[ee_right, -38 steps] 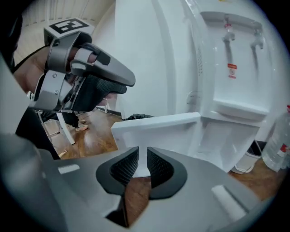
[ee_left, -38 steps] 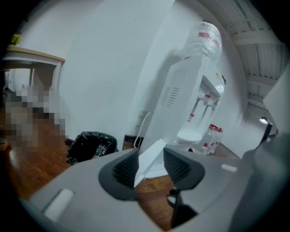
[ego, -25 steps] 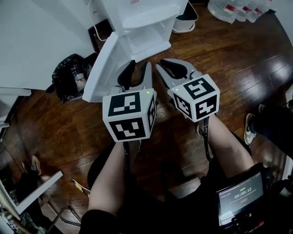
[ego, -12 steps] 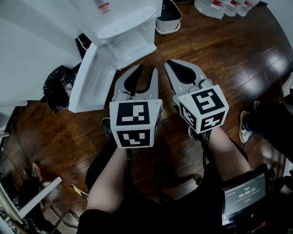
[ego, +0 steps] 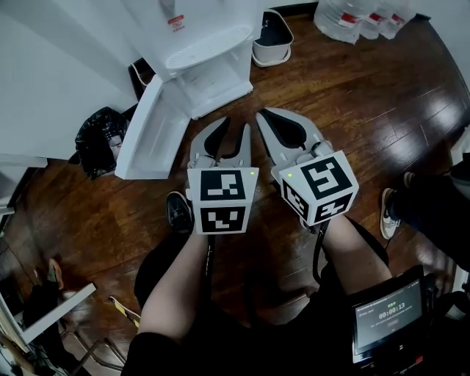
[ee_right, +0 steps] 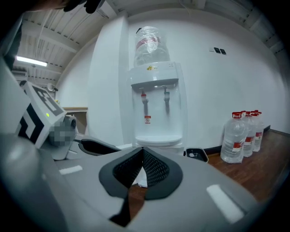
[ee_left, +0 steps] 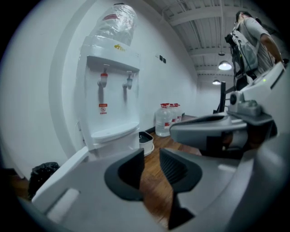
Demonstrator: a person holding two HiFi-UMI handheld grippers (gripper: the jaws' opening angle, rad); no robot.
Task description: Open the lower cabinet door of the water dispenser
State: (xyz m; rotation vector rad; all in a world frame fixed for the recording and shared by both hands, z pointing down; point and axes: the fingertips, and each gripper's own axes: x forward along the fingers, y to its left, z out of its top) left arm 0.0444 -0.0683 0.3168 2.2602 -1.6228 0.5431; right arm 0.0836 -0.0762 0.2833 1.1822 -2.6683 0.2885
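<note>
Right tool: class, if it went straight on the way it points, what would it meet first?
Likely the dispenser, at its lower front; nothing shows in between, though depth is unclear.

The water dispenser [ego: 209,51] stands against the wall [ego: 59,66], with a bottle [ee_right: 152,45] on top of it. Its lower cabinet door [ego: 143,128] hangs open to the left in the head view. A bag [ego: 99,139] lies on the floor [ego: 352,110] left of the door, near the wall. A small bin [ego: 272,37] sits just right of the dispenser, and water bottles [ego: 360,15] stand farther right. The left gripper [ego: 233,126] and right gripper [ego: 262,116] are side by side before the dispenser, apart from the door.
</note>
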